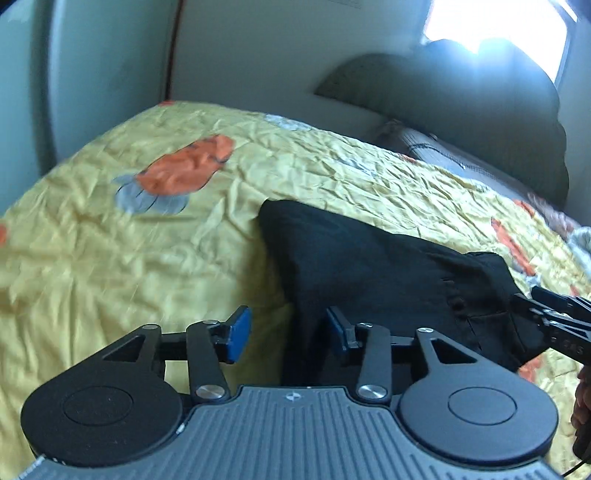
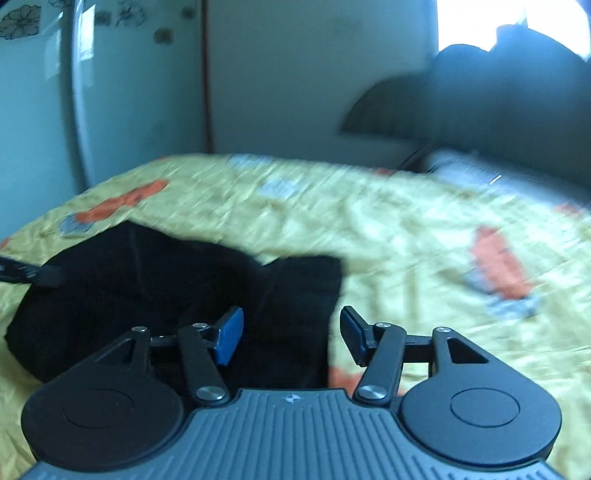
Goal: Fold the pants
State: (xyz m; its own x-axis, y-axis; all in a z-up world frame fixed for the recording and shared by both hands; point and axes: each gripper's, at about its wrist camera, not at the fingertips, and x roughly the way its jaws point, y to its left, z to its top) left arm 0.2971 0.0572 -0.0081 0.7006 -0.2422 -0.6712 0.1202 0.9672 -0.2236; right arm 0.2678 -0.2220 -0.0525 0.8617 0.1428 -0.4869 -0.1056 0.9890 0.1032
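So the black pants (image 1: 369, 273) are sitting bunched up on a yellow bedspread (image 1: 110, 258) with orange and grey blotches printed on it. In the left wrist view they fill the middle and lower right of the frame, one corner poking up toward the center, the rest trailing down under the camera.

The left gripper (image 1: 290, 332) is at the bottom center, its blue pads (image 1: 240, 334) spread wide with nothing pinched between them. The left pad is over bare bedspread and the right one is over the dark fabric, so the edge of the pants runs right through the gap. Can't tell if the pads touch the cloth or just hang above it.

Over at the right edge of that same view, the right gripper (image 1: 532, 299) pokes in against the far side of the pants.

In the right wrist view everything's pretty smeared. The pants (image 2: 147, 288) take up the lower left, crumpled in a heap. The right gripper (image 2: 291, 334) is at the bottom center, fingers wide apart too, holding nothing; the pants' right edge falls between them. The left gripper (image 2: 33, 275) shows as a dark tip at the left edge, right at the pile.

Behind the bed there's a pale wall (image 2: 277, 74), a bright window (image 1: 495, 26) in the upper right, and a dark cushion (image 1: 461, 107) below it.
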